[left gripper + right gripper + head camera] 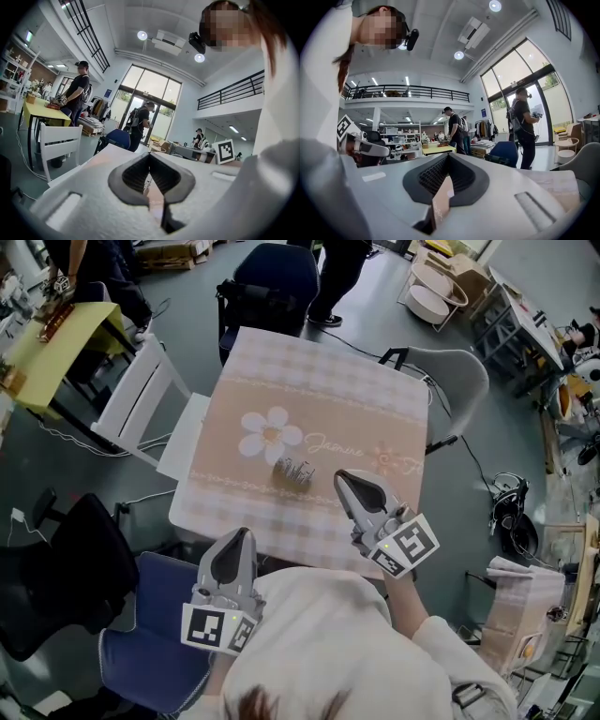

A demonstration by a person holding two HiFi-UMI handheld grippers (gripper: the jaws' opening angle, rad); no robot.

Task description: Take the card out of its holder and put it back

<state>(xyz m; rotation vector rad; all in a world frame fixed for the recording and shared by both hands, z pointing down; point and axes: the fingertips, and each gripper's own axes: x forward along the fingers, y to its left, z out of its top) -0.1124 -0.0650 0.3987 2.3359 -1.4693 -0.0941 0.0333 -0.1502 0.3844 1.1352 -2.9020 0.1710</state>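
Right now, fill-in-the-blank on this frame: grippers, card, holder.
1. The right gripper is shut on the ____.
2. The holder stands on the tablecloth beside a printed ____.
3. The left gripper, jaws together, holds ____.
Missing: card; flower; nothing.

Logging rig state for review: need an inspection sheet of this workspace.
Surface: checked cloth with a flower print, lying flat.
Job's things: card holder stands mid-cloth; card is out of it.
Clutter: nothing seen.
Grippers: right gripper shut on the card; left gripper shut, empty.
Cables: floor cable left of the table.
Surroundings: white chair, blue chair, standing person.
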